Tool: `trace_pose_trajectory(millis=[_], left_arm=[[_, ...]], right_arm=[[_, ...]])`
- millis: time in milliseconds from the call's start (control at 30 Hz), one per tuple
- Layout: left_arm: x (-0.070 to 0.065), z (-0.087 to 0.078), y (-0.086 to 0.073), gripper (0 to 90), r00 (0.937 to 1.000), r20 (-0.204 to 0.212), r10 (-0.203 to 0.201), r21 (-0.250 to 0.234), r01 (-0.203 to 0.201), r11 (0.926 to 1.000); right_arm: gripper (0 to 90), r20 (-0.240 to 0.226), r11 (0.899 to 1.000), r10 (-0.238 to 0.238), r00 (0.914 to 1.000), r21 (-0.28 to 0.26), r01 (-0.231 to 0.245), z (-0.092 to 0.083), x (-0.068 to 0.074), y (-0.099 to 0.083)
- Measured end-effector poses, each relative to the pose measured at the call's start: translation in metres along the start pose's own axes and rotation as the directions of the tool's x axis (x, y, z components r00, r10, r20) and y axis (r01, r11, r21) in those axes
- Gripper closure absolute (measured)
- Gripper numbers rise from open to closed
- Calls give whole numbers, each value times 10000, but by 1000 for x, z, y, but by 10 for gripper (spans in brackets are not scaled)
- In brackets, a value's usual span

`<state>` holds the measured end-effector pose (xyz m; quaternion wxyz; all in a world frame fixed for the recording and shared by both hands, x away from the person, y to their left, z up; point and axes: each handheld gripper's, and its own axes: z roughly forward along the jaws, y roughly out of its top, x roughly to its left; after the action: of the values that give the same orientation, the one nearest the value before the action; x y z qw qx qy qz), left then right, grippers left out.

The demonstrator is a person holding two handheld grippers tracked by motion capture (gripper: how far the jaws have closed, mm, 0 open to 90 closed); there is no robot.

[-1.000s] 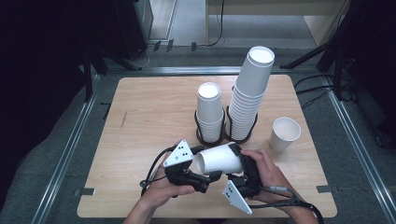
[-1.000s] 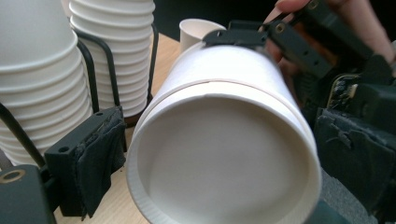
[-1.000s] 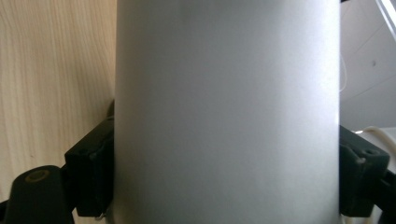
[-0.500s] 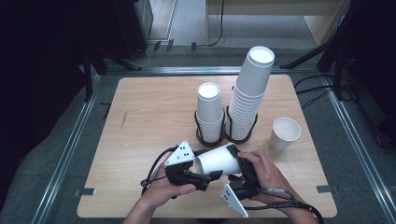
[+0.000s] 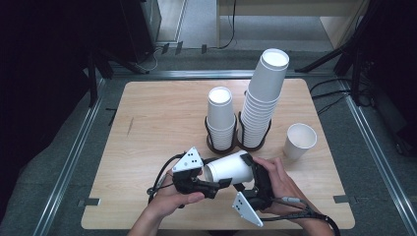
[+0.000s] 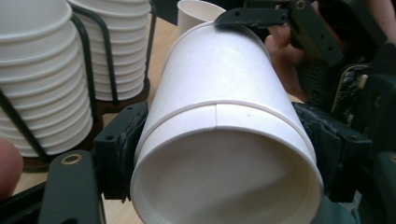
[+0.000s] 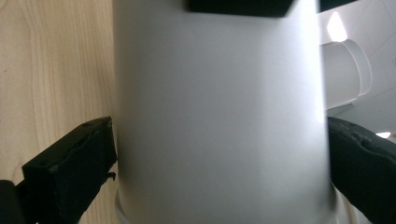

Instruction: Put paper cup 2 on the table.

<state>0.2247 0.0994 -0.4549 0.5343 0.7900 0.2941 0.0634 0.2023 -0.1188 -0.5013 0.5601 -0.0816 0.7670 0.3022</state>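
Note:
A white paper cup (image 5: pixel 231 169) lies on its side above the table's front, its mouth toward my left gripper (image 5: pixel 214 176). In the left gripper view a second rim rings the cup (image 6: pixel 219 70) partway along, like one cup nested in another. The left gripper (image 6: pixel 224 154) has just closed, and its pads (image 6: pixel 123 149) press both sides of the band by the mouth. My right gripper (image 5: pixel 248 169) straddles the base end. Its jaws have just opened. Its pads (image 7: pixel 79 163) stand beside the cup (image 7: pixel 219 116), which is still between them.
Behind the hands, a short stack of cups (image 5: pixel 220 118) and a tall stack (image 5: pixel 263 98) stand in black wire holders mid-table. A single upright cup (image 5: pixel 300 141) stands to their right. The wooden table (image 5: pixel 157 118) has bare room on its left half.

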Motion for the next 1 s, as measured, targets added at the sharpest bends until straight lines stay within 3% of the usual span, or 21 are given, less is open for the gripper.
trace_pose_trajectory(millis=[333, 467, 600, 733, 800, 867, 1000], left_arm=[[6, -6, 1, 232, 9999, -54, -111, -314, 109, 9994], [7, -10, 2, 232, 9999, -121, -49, -440, 44, 9990], [9, -15, 4, 233, 9999, -151, -2, -607, -7, 9982], [13, -22, 6, 233, 9993, -361, -121, -860, 89, 9963], [14, -26, 7, 232, 9986, -509, -156, -1048, 102, 9944], [15, -30, 8, 232, 9989, -467, -87, -1198, 30, 9928], [13, -36, 11, 233, 9975, -702, -37, -1508, -70, 9885]], right_arm=[[0, -134, 9940, 1058, 9943, -264, -1061, -5, -8, -1], [0, -247, 9860, 1607, 9867, -403, -1616, -8, -13, 0], [0, -429, 9678, 2445, 9687, -512, -2466, -12, -16, 0], [0, -454, 9415, 3256, 9444, -770, -3282, -13, -20, 0], [0, -316, 9214, 3760, 9261, -935, -3772, -14, -24, 0], [0, -328, 8936, 4349, 8999, -1079, -4358, -16, -28, 0], [1, -403, 8184, 5595, 8278, -1313, -5595, -17, -34, 2]])
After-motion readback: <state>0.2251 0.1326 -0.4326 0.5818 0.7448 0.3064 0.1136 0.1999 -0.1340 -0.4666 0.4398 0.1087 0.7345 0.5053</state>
